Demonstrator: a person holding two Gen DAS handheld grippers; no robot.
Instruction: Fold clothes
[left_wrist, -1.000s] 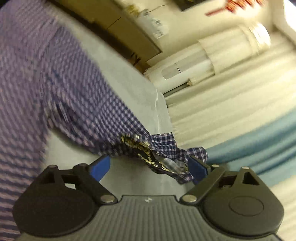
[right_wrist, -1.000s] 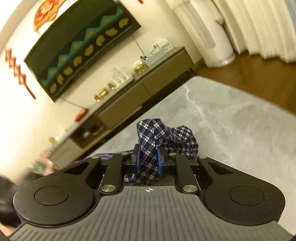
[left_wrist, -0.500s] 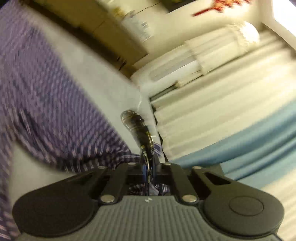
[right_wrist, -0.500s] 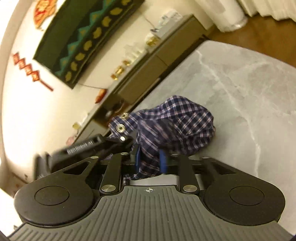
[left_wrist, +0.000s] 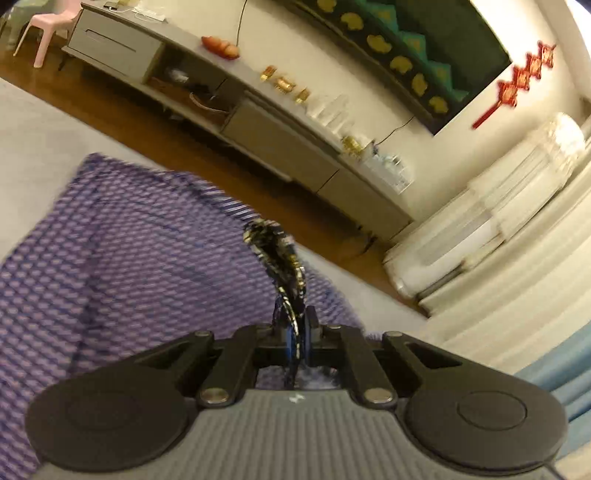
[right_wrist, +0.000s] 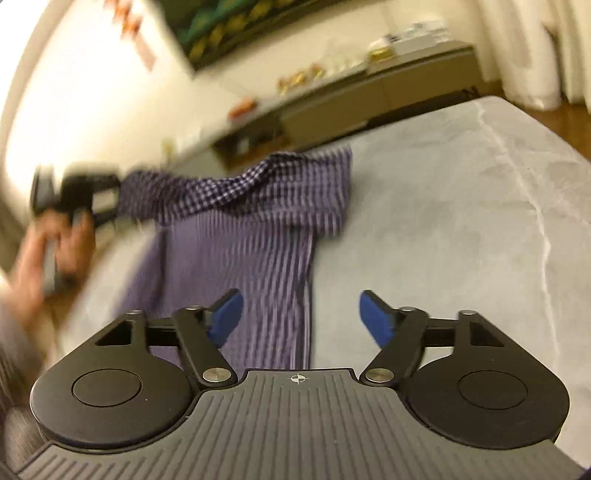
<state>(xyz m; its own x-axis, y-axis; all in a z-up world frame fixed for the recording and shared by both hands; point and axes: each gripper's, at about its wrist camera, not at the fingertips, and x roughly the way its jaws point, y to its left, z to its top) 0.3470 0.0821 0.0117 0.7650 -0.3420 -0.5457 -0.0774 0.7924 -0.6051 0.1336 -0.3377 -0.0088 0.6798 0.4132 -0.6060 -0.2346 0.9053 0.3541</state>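
Note:
A purple-and-navy checked shirt (right_wrist: 236, 236) lies stretched across the grey marbled tabletop (right_wrist: 461, 221). My left gripper (left_wrist: 298, 328) is shut on a bunched edge of the shirt (left_wrist: 129, 266), which sticks up between its pads. In the right wrist view that left gripper (right_wrist: 92, 199) shows at far left in a person's hand, pulling the cloth out. My right gripper (right_wrist: 301, 314) hovers over the near part of the shirt with its jaws opening; its blue pads (right_wrist: 373, 317) touch nothing.
A long grey sideboard (left_wrist: 258, 122) with small gold items and glassware runs along the far wall beyond the table's edge. A pink chair (left_wrist: 48, 29) stands at far left. White curtains (left_wrist: 517, 229) hang at right. Bare tabletop lies right of the shirt.
My left gripper shut on the shirt's edge and swung away, drawing the cloth out. My right gripper let go of the bunched cloth, and the shirt now lies spread below it.

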